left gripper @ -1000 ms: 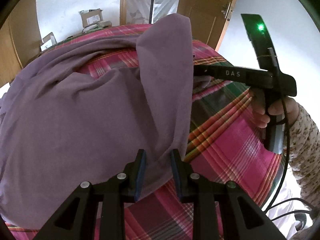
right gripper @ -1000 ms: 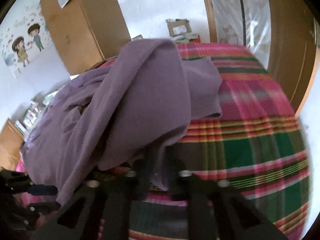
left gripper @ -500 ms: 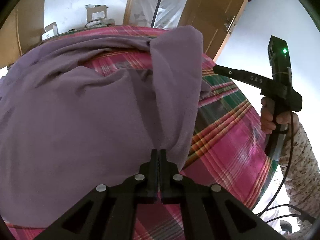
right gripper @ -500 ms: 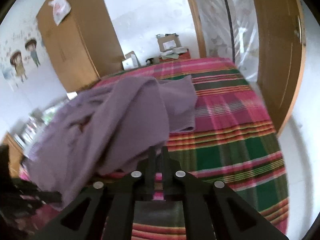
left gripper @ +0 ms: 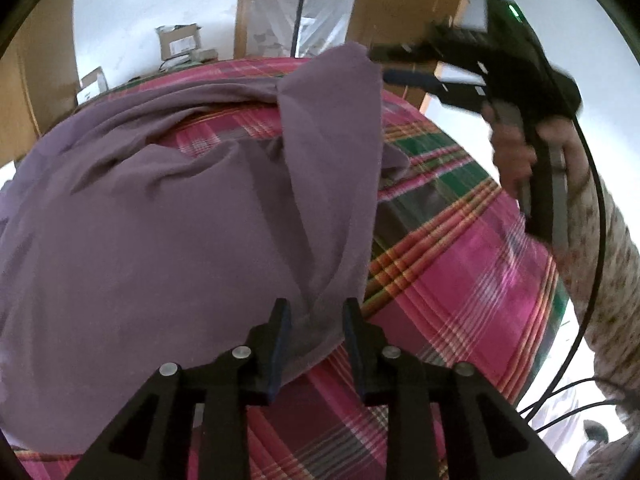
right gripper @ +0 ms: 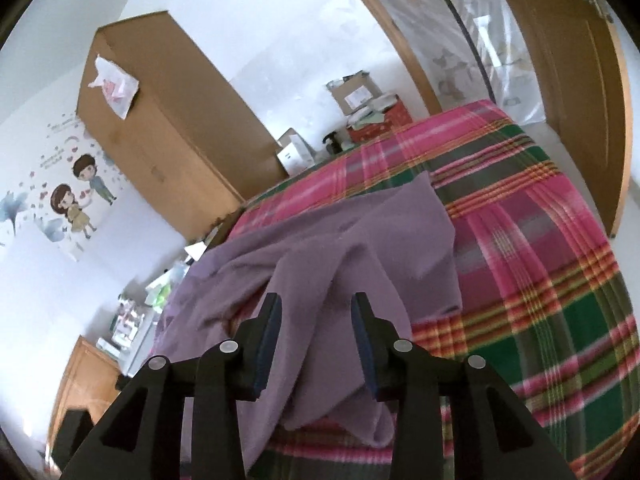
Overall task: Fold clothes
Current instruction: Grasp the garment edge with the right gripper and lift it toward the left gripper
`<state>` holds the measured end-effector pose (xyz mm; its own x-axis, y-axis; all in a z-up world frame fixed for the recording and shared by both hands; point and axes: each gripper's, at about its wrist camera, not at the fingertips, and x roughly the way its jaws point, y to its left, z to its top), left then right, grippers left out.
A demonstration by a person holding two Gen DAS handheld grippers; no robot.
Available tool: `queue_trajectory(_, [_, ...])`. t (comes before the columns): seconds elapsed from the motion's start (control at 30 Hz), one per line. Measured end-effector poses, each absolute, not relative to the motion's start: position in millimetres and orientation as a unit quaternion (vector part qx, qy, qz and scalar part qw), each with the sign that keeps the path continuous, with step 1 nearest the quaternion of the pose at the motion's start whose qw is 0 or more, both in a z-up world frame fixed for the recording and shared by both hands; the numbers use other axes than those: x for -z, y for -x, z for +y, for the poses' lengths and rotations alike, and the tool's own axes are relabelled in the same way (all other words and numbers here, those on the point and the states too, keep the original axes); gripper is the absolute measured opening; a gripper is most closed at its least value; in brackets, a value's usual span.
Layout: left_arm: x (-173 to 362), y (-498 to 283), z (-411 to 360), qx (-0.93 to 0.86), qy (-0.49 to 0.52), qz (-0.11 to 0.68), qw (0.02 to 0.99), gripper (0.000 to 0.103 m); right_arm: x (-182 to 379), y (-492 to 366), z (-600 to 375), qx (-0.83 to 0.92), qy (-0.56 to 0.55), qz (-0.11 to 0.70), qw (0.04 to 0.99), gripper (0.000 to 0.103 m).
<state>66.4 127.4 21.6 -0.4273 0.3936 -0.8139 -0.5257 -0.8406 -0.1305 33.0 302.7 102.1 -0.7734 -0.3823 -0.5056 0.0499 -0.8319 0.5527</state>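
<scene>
On the plaid bed, both tongs have just opened, releasing the purple garment; no lettering is readable.

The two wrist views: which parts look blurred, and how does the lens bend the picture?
Left wrist view: the right claw and the hand holding it are smeared by motion, while the purple garment is sharp. Right wrist view: soft blur on the plaid bedcover. Both views: fisheye bulges the bed and leaves dark corners.
</scene>
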Motion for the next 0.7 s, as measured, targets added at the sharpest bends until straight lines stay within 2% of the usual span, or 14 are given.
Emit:
queue_trajectory(0.2, [-14, -67, 139, -0.841, 0.463, 0.105, 0.259, 0.027, -101, -9, 308, 0.885, -0.319, -0.316, 0.123, 0.037])
queue_trajectory(0.27, [-14, -66, 139, -0.841, 0.463, 0.102, 0.260, 0.027, -100, -5, 309, 0.883, -0.326, -0.318, 0.112, 0.026])
queue_trajectory(0.3, [-13, -66, 137, -0.841, 0.463, 0.096, 0.261, 0.027, -100, -3, 309, 0.883, -0.329, -0.318, 0.106, 0.015])
queue_trajectory(0.4, [-13, -62, 132, -0.841, 0.467, 0.080, 0.263, 0.025, -104, -9, 309, 0.889, -0.321, -0.312, 0.093, 0.005])
queue_trajectory(0.57, [-13, -55, 122, -0.839, 0.475, 0.043, 0.264, 0.010, -121, -35, 310, 0.909, -0.281, -0.299, 0.080, 0.003])
queue_trajectory(0.7, [-18, -57, 118, -0.842, 0.467, 0.030, 0.268, 0.008, -138, -62, 310, 0.922, -0.249, -0.289, 0.074, 0.003])
